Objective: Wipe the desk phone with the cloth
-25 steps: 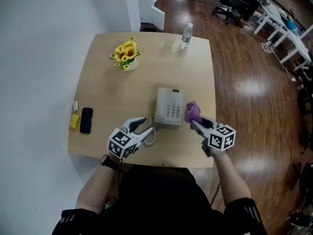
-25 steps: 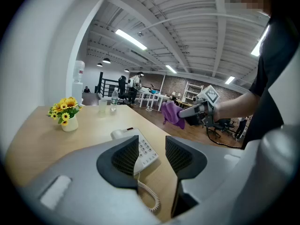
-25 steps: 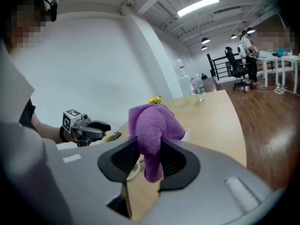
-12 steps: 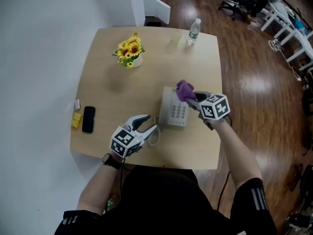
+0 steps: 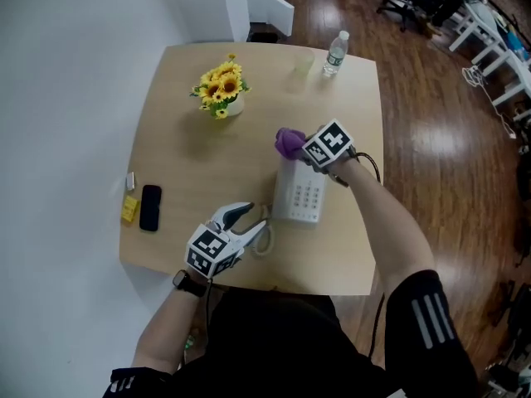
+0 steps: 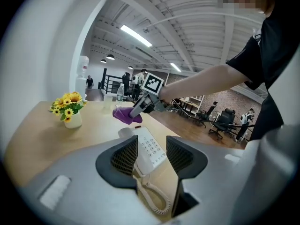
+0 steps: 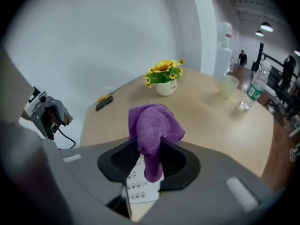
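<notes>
1. Two small things lay far left of the left gripper (image 5: 253, 220), near the worktop (image 5: 191, 164) edge: a yellow item (image 5: 128, 208) and, just beside it, a black mobile phone (image 5: 150, 207).
2. The left gripper hovered low at the worktop's near edge with its jaws apart, clamping nothing. In the left gripper view, the near end of the desk phone (image 6: 149, 146) showed through the gap just ahead of the gripper (image 6: 152, 153).
3. The coiled cord (image 5: 261, 243) curled beside and under that gripper's tips, at the phone's near left corner.
4. A pot of yellow flowers (image 5: 220, 85) stood well beyond the left gripper, and left of the right gripper.
5. The desk phone (image 5: 303, 196) lay flat between the two grippers, keypad up, just right of the left gripper's tips and directly below the right gripper (image 5: 300, 148).
6. The right gripper (image 7: 150, 161) was closed on the purple cloth (image 7: 152, 125), which bunched above the jaws and hung down between them over the keypad (image 7: 138, 189).
7. In the head view the cloth (image 5: 288, 142) sat at the phone's far end; whether it touched the phone I could not tell.
8. Well beyond the right gripper, near the far edge, stood a clear cup (image 5: 303, 63) and, right of it, a water bottle (image 5: 336, 52).
</notes>
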